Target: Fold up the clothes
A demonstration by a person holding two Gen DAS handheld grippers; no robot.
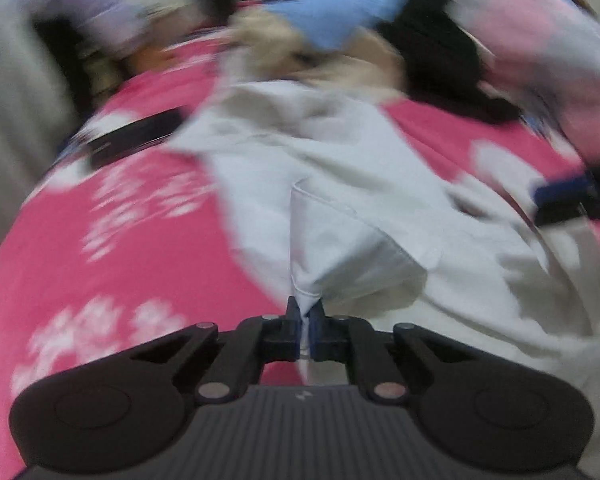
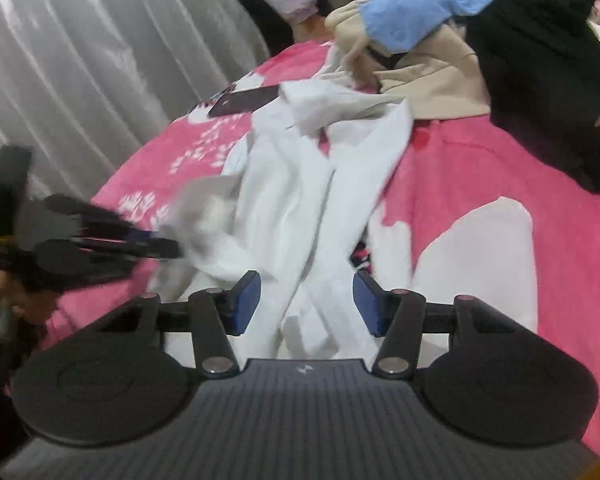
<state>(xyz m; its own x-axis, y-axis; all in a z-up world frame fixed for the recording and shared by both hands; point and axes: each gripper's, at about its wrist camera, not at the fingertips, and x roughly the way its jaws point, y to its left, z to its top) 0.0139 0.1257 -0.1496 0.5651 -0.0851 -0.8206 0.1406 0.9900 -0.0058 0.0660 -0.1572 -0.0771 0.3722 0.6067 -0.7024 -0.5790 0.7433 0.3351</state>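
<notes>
A white shirt (image 2: 300, 184) lies crumpled and spread lengthwise on a pink bedcover (image 2: 480, 168) printed with white patterns. The left gripper (image 1: 307, 320) has its blue-padded fingers pinched together on a fold at the near edge of the shirt, the cloth standing up in a ridge between them. The right gripper (image 2: 306, 300) hovers over the near end of the same shirt with its fingers partly apart; white cloth shows between the pads, but they do not press on it. In the right wrist view the left gripper sits at the left, its tips at a bunched corner of the shirt. Beyond the shirt lie a beige garment (image 2: 420, 80), a blue garment (image 2: 412, 20) and a black garment (image 2: 540, 72) in a pile. A dark phone (image 2: 244, 101) rests on the bedcover just beside the shirt's far end. Pale curtains (image 2: 80, 60) hang at the left.
</notes>
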